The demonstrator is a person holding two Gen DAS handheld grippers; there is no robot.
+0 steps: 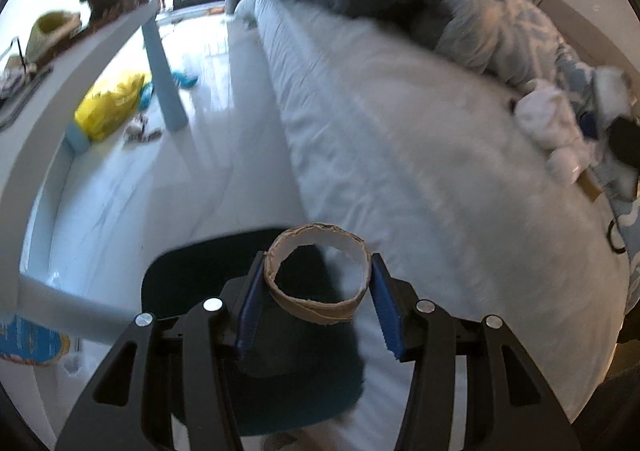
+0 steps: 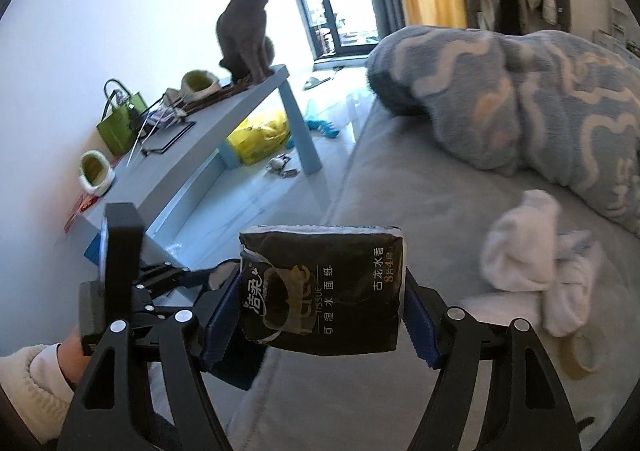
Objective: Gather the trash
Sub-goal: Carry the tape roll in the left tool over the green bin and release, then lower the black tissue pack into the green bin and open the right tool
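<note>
I have the cardboard ring [image 1: 318, 273] clamped between the left gripper [image 1: 318, 299] fingers, its open bore facing the camera at lower centre over the black bin [image 1: 192, 271], and the right gripper [image 2: 320, 315] fingers squeeze the black tissue pack [image 2: 324, 291] crosswise at lower centre.

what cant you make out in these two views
- Left wrist view: what the dark object under the cardboard ring is; the left hand-held gripper covers it.
- Left wrist view: items on the table, blurred and cut by the edge.
- Right wrist view: small litter on the floor, too small.
</note>
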